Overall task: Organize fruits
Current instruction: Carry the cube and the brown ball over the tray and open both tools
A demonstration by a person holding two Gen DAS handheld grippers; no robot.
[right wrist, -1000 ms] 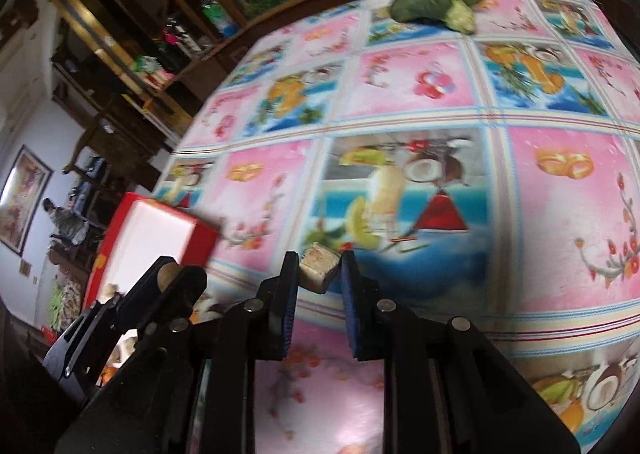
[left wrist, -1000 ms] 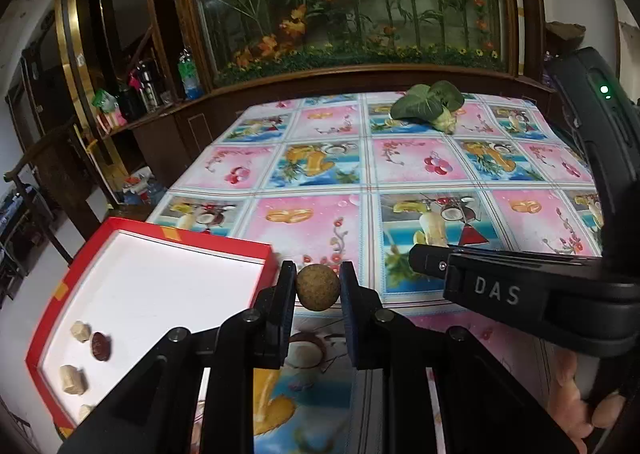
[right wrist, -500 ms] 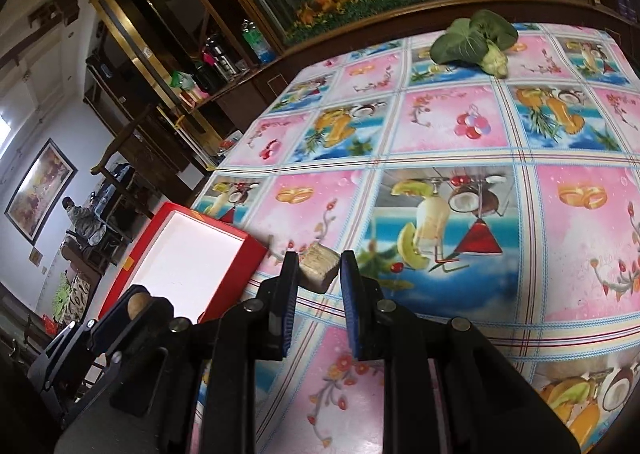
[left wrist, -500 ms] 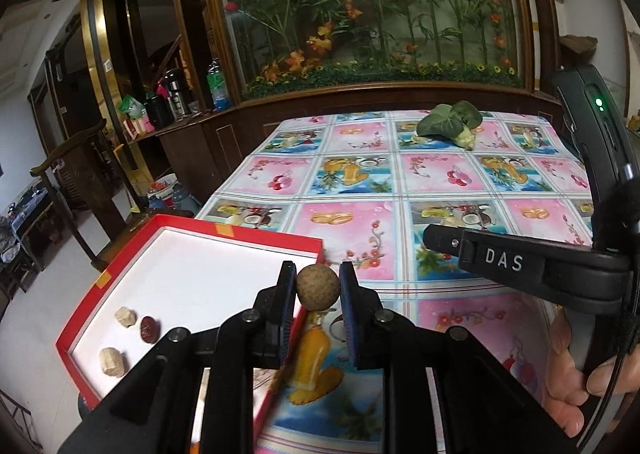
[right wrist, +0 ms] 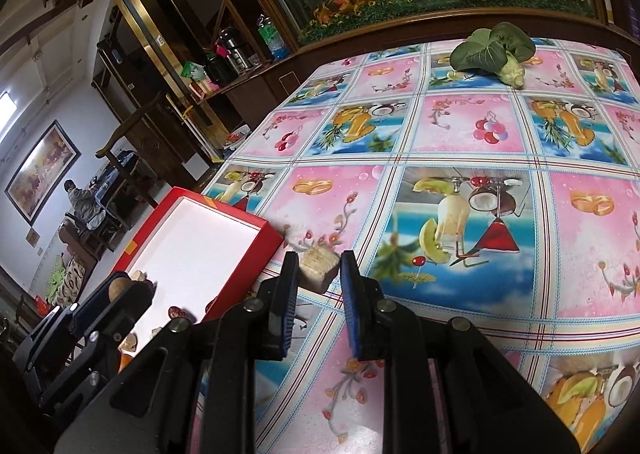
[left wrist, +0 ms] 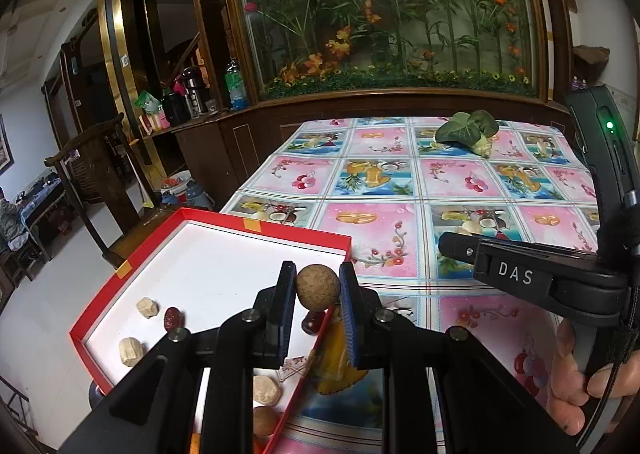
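A glossy, smooth plastic-looking tablecloth (right wrist: 460, 141) printed with fruit is seen over the table. The red box (left wrist: 96, 318) looks like matt cardboard, with a smooth white lining. The round brown fruit (left wrist: 318, 286) is shown with a rough, dull skin; the pale chunk (right wrist: 319, 266) appears coarse and fibrous. Both grippers are made of matt black plastic with ribbed blue pads (left wrist: 349, 318) and small metal pins. Dark polished wood is seen in the cabinet (left wrist: 248, 133), and the leafy vegetable (right wrist: 492, 49) looks waxy.
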